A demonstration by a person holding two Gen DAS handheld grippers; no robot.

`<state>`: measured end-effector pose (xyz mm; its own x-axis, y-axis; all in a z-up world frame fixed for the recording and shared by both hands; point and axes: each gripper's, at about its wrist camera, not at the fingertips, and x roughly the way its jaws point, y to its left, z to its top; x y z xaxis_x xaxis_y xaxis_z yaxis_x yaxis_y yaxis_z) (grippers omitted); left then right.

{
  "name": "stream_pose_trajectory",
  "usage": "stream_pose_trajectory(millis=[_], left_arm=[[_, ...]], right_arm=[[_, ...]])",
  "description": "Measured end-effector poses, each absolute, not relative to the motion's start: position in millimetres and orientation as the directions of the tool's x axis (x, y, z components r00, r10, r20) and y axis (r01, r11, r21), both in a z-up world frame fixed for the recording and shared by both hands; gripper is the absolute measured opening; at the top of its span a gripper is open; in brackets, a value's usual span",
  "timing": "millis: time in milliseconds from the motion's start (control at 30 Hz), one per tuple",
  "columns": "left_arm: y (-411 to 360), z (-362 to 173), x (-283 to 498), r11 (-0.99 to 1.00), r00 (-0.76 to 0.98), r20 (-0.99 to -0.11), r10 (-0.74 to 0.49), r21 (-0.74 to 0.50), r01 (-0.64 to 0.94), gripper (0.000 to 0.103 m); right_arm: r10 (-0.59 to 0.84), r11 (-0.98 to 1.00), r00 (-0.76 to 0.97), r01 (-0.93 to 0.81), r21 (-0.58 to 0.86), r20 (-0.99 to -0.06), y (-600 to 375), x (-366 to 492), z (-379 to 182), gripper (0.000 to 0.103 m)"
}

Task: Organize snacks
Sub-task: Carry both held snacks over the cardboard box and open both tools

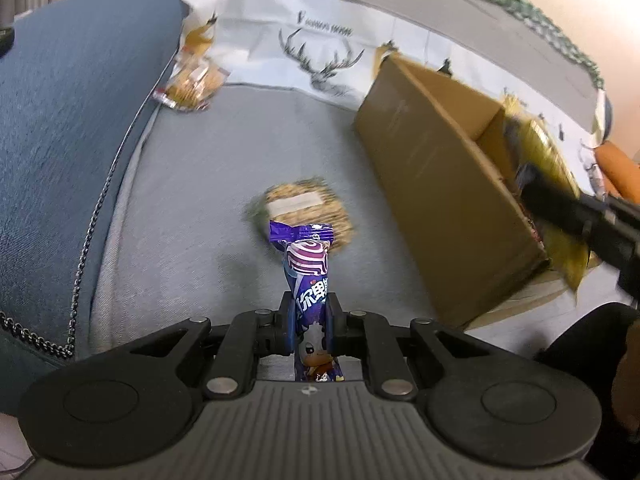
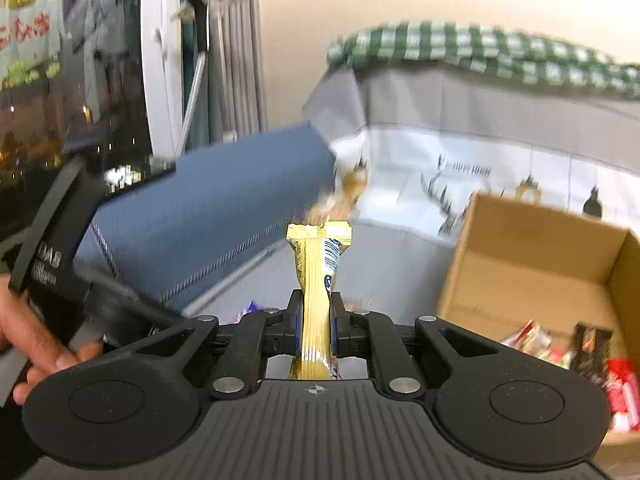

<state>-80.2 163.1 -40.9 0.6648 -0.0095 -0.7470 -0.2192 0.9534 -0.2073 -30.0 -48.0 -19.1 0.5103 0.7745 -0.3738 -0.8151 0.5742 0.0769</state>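
My left gripper (image 1: 309,307) is shut on a purple snack packet (image 1: 307,268) and holds it above the grey sofa seat (image 1: 192,184). Just beyond it a round cracker pack (image 1: 304,210) lies on the seat. My right gripper (image 2: 315,307) is shut on a yellow snack packet (image 2: 318,264), held left of the open cardboard box (image 2: 536,256). In the left wrist view the box (image 1: 436,184) stands at the right, with the right gripper and its yellow packet (image 1: 552,168) over its opening. Several red and dark snacks (image 2: 592,352) lie inside the box.
A clear bag of biscuits (image 1: 192,80) lies at the seat's back left corner against the blue armrest (image 1: 72,112). A deer-print cover (image 1: 320,56) drapes the sofa back. A green checked cloth (image 2: 480,52) lies on top. A window (image 2: 60,80) is at the left.
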Motion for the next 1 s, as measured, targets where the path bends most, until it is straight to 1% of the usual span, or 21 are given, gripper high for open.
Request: stream_pose_trajectory(millis=[200, 300, 400, 567, 733, 1000], left_arm=[[145.9, -29.9, -95.5, 0.957, 0.736, -0.677, -0.006, -0.216, -0.192, 0.015], [130.5, -24.4, -105.9, 0.958, 0.773, -0.634, -0.014, -0.231, -0.172, 0.015], [108.8, -20.3, -118.5, 0.95, 0.808, -0.587, -0.052, -0.277, -0.14, 0.015], [74.0, -15.8, -122.6, 0.934, 0.845, -0.521, -0.119, -0.346, -0.082, 0.015], [52.1, -6.0, -113.2, 0.923, 0.872, -0.469, -0.14, -0.38, -0.057, 0.015], [25.0, 31.4, -68.3, 0.94, 0.894, -0.425, -0.143, -0.341, -0.012, 0.015]], right_arm=[[0.747, 0.642, 0.608, -0.765, 0.052, -0.27, -95.0, -8.4, 0.6, 0.012], [0.697, 0.712, 0.679, -0.694, 0.108, -0.231, -124.0, 15.0, 6.6, 0.012], [0.639, 0.769, 0.741, -0.622, 0.149, -0.206, -145.8, 36.0, 4.6, 0.012], [0.591, 0.802, 0.78, -0.537, 0.262, -0.208, -168.1, 60.2, -15.4, 0.012], [0.583, 0.801, 0.788, -0.515, 0.306, -0.198, -172.0, 73.8, -25.1, 0.012], [0.571, 0.8, 0.798, -0.488, 0.349, -0.192, -181.7, 77.6, -30.5, 0.012]])
